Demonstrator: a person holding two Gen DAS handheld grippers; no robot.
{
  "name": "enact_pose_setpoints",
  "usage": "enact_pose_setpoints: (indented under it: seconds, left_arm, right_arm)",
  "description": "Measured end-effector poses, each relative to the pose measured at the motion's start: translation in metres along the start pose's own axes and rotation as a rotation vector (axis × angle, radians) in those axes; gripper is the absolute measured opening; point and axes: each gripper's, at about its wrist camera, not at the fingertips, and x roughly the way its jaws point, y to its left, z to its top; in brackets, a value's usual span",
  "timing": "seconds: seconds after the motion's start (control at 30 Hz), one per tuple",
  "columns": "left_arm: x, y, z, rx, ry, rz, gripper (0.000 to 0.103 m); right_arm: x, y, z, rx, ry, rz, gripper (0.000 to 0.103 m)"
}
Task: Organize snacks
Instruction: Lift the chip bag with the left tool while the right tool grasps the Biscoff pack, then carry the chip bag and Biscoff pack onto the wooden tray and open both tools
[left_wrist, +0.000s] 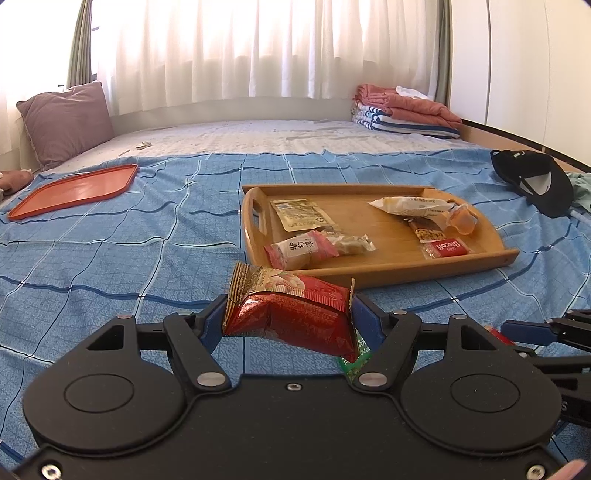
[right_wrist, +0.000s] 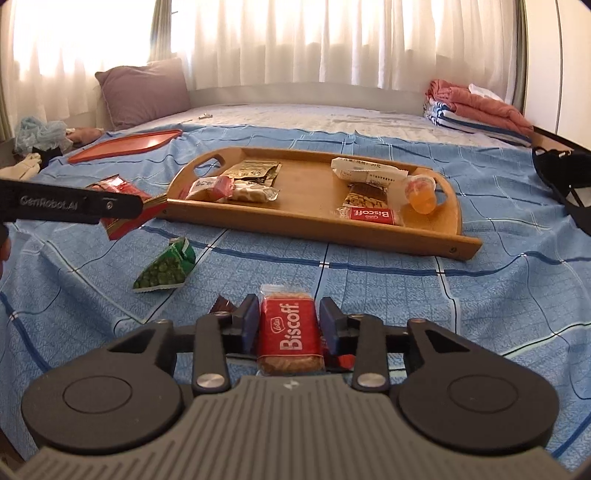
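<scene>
My left gripper (left_wrist: 290, 314) is shut on a red snack packet (left_wrist: 291, 314) and holds it above the blue bedspread, just short of the wooden tray (left_wrist: 388, 271). The packet also shows in the right wrist view (right_wrist: 122, 210), held by the left gripper. My right gripper (right_wrist: 288, 317) has its jaws on both sides of a red Biscoff packet (right_wrist: 290, 332); the gaps are small and I cannot tell if they press it. The wooden tray (right_wrist: 314, 229) holds several snacks, among them another Biscoff (right_wrist: 371, 215) and an orange jelly cup (right_wrist: 421, 194).
A green triangular snack packet (right_wrist: 164, 269) lies on the bedspread left of my right gripper. An orange plastic tray (left_wrist: 74, 190) lies far left. A black cap (left_wrist: 535, 182) lies at the right. A purple pillow (left_wrist: 64, 123) and folded towels (left_wrist: 406, 110) are at the back.
</scene>
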Motion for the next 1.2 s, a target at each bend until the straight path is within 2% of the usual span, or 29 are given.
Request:
enact_pose_setpoints:
  seconds: [0.07,0.37,0.57,0.73,0.97,1.2]
  left_arm:
    - [0.001,0.0,0.001,-0.002,0.001,-0.002,0.069]
    - [0.008,0.001,0.013,-0.023,0.016,-0.018,0.068]
    - [0.019,-0.005,0.035,-0.03,-0.006,-0.033,0.067]
    - [0.036,-0.012,0.068,-0.048,-0.019,-0.064,0.067]
    - [0.08,-0.027,0.124,-0.079,0.001,-0.129,0.067]
    - [0.149,-0.034,0.146,-0.151,0.051,-0.149,0.067]
  right_arm:
    - [0.002,-0.002,0.003,0.01,0.007,0.006,0.038]
    - [-0.002,-0.013,0.022,0.049,-0.025,0.021,0.038]
    - [0.006,-0.035,0.057,0.115,-0.055,0.014,0.038]
    - [0.02,-0.06,0.094,0.17,-0.067,-0.005,0.038]
    - [0.051,-0.098,0.151,0.214,-0.062,-0.043,0.038]
    - [0.108,-0.132,0.181,0.274,-0.017,-0.08,0.038]
